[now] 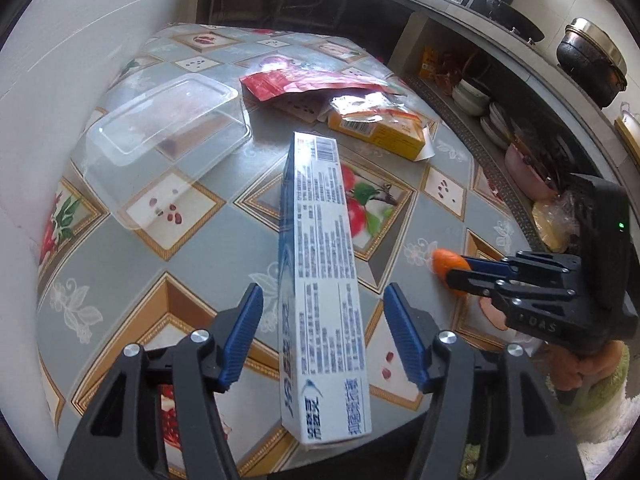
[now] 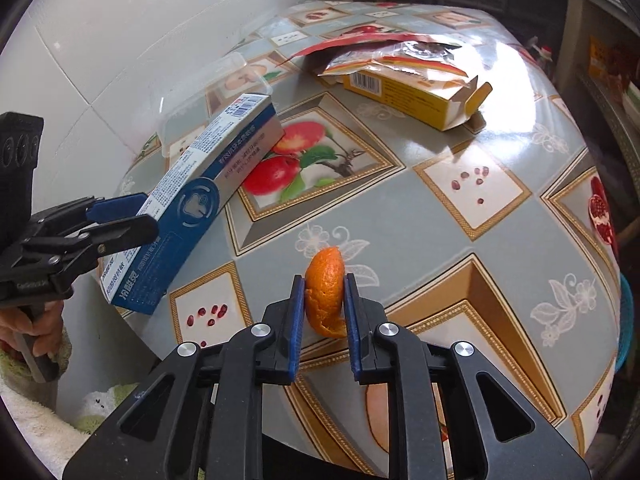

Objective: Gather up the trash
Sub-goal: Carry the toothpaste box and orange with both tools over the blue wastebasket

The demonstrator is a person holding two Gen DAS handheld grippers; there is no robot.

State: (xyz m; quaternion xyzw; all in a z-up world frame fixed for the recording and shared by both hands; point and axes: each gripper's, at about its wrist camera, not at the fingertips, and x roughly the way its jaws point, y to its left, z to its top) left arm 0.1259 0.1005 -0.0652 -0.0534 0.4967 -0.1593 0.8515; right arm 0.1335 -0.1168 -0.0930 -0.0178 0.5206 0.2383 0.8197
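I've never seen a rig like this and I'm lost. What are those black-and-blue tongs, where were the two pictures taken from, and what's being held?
There is no robot here. A person holds a hand-worked claw in each hand, and a wide-angle camera on each one looks along its fingers. One picture looks along the left claw, the other along the right claw. On the table lie a clear tub, a red wrapper and an opened yellow box. The right claw pinches an orange peel. A blue box sits between the left claw's jaws, which stand clear of it, so it looks loose rather than gripped.
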